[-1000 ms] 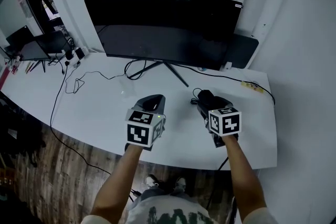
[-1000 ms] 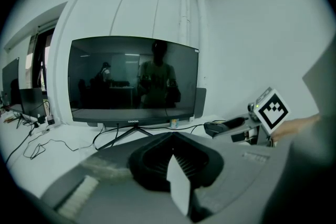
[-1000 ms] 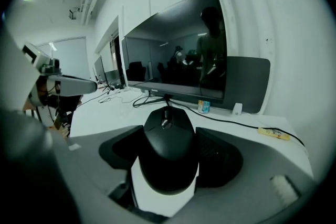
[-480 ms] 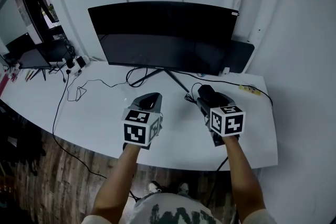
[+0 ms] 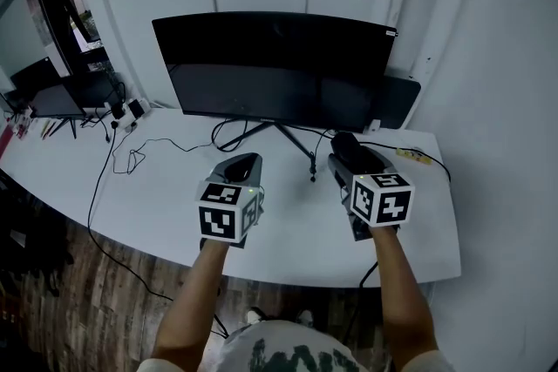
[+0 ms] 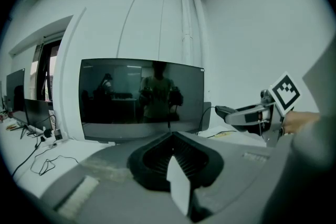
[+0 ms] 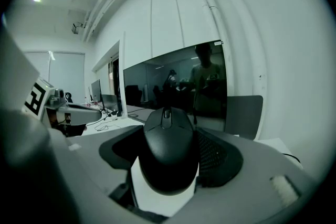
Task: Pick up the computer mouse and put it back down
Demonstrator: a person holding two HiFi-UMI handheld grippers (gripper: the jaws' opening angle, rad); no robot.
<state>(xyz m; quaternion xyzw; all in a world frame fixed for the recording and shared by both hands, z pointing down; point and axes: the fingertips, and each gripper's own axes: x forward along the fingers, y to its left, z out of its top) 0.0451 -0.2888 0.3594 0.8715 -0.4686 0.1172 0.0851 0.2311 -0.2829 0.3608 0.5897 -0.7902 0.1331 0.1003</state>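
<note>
We hold our left forearm [image 5: 199, 287] and right forearm [image 5: 397, 283] out ahead of us, side by side and apart. Our left gripper [image 5: 243, 163] points forward and slightly down, its jaws brought together with nothing between them. Our right gripper [image 5: 353, 159] points likewise, its jaws spread wide and clamped on the computer mouse [image 7: 168, 149].

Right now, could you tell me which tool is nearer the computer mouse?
Right. The right tool grips the computer mouse between its jaws; the left tool is apart, off to its left, empty.
</note>
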